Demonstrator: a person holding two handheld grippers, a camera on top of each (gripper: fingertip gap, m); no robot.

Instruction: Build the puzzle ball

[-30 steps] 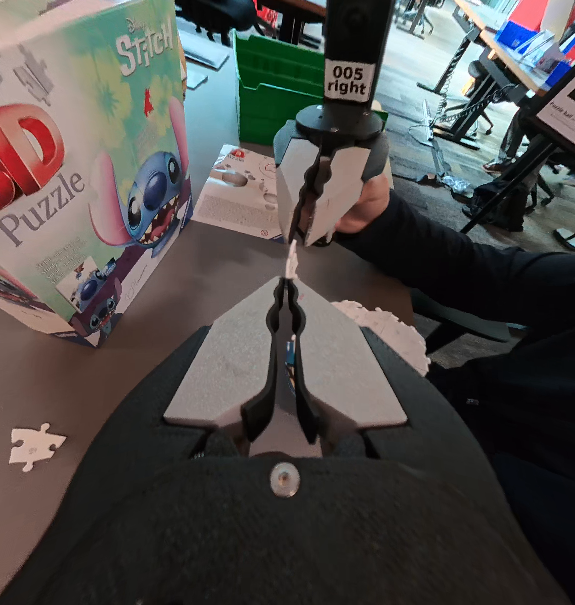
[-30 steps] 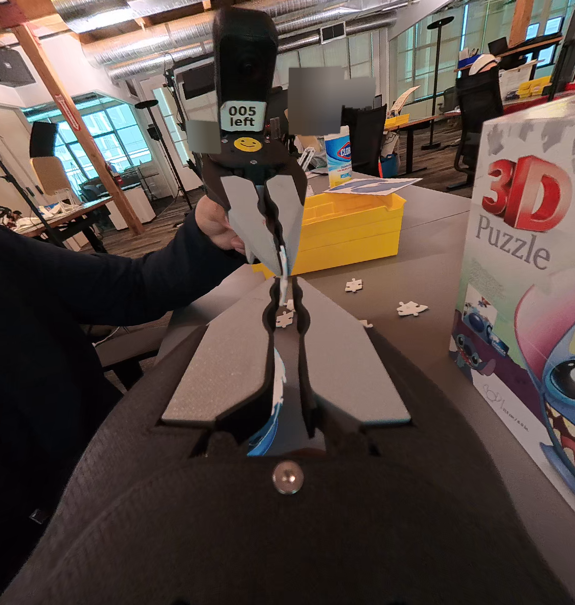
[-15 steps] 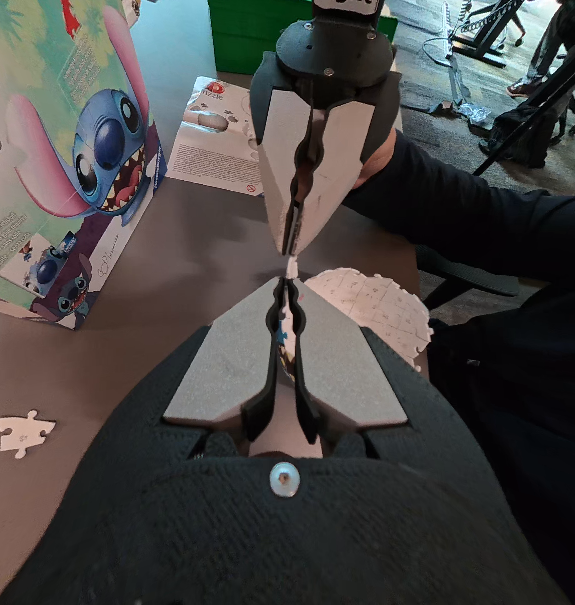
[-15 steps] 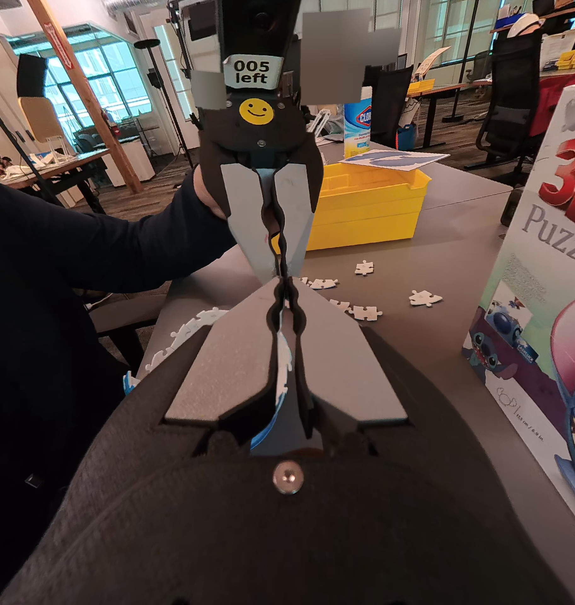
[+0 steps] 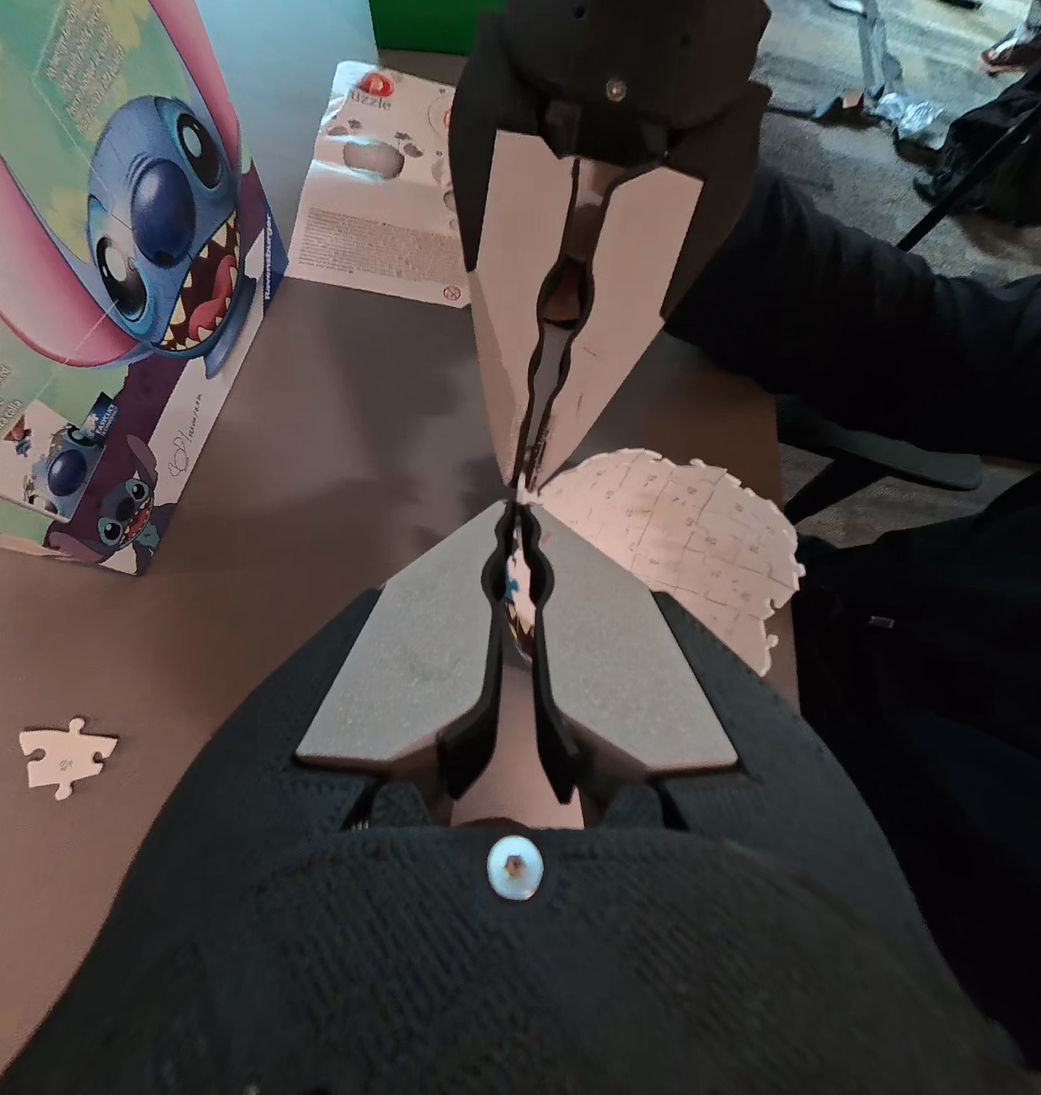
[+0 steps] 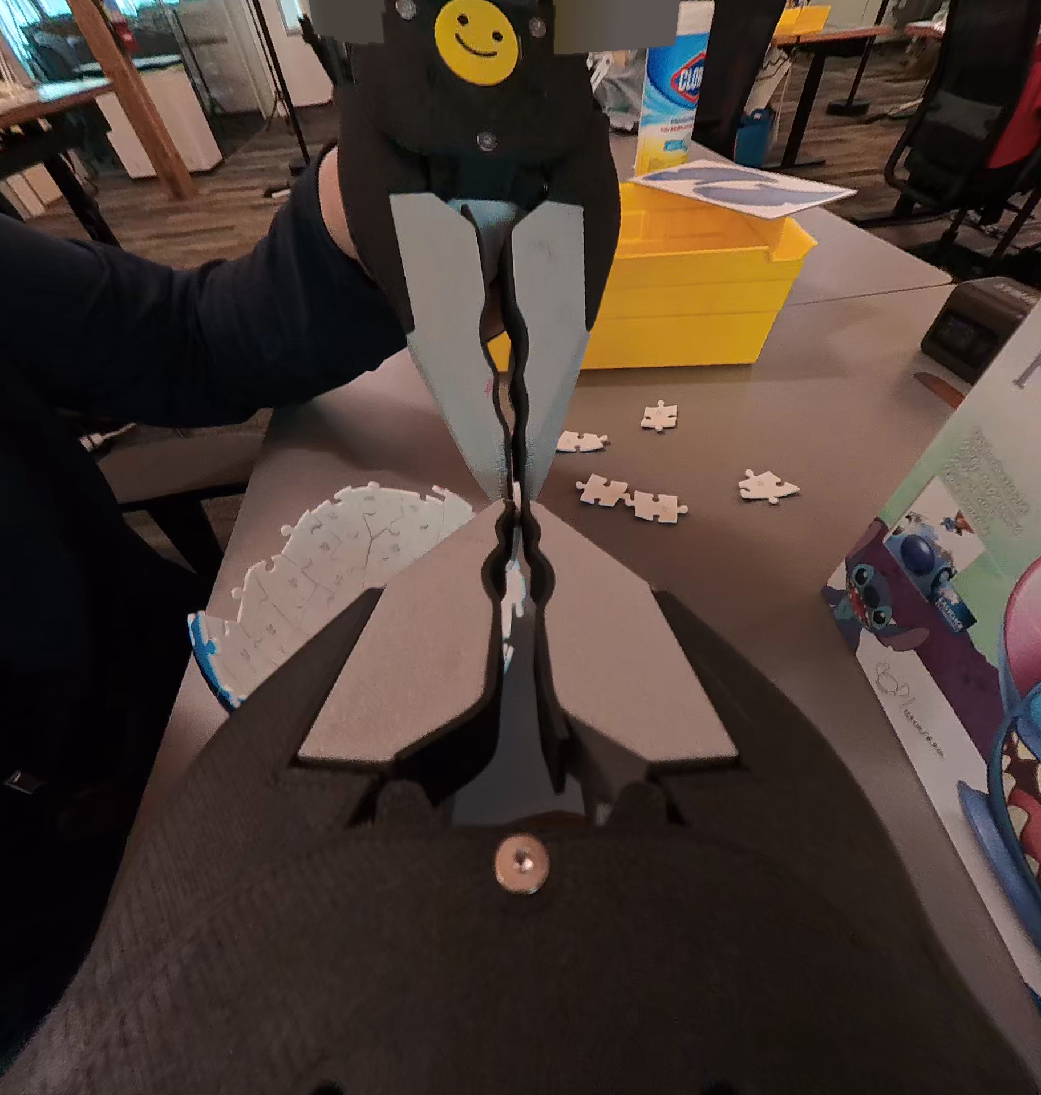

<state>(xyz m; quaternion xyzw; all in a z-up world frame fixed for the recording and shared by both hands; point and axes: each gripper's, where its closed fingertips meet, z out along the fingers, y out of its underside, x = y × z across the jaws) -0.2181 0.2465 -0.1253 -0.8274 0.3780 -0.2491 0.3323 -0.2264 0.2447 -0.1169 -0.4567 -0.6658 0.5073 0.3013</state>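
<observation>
My left gripper [image 5: 515,505] and my right gripper [image 6: 515,511] meet tip to tip above the grey table [image 5: 340,450]. Both are shut. A thin white puzzle piece [image 6: 516,493] shows edge-on where the tips meet, and a white and blue edge shows in the gap between each pair of fingers. In the left wrist view the right gripper [image 5: 522,477] comes down from above; in the right wrist view the left gripper [image 6: 513,495] does the same. The part-built puzzle ball [image 5: 684,533], a curved white shell with a blue rim, lies below the tips by the table edge; it also shows in the right wrist view [image 6: 340,563].
The puzzle box [image 5: 121,266] stands on the left, seen at right in the right wrist view [image 6: 950,592]. A leaflet [image 5: 381,237] lies behind. One loose piece [image 5: 67,764] lies left. Several loose pieces [image 6: 630,498] lie before a yellow bin [image 6: 684,284]. A dark device [image 6: 974,326] sits far right. The tips of both grippers are at nearly the same place. The loose piece [image 5: 67,764] is about equally far from each gripper, around 25 cm. Look for it in the right wrist view [image 6: 758,482] too.
Both grippers have tilted down toward the table and closed in on each other, staying shut. The puzzle shell has come into fuller view under the tips.
</observation>
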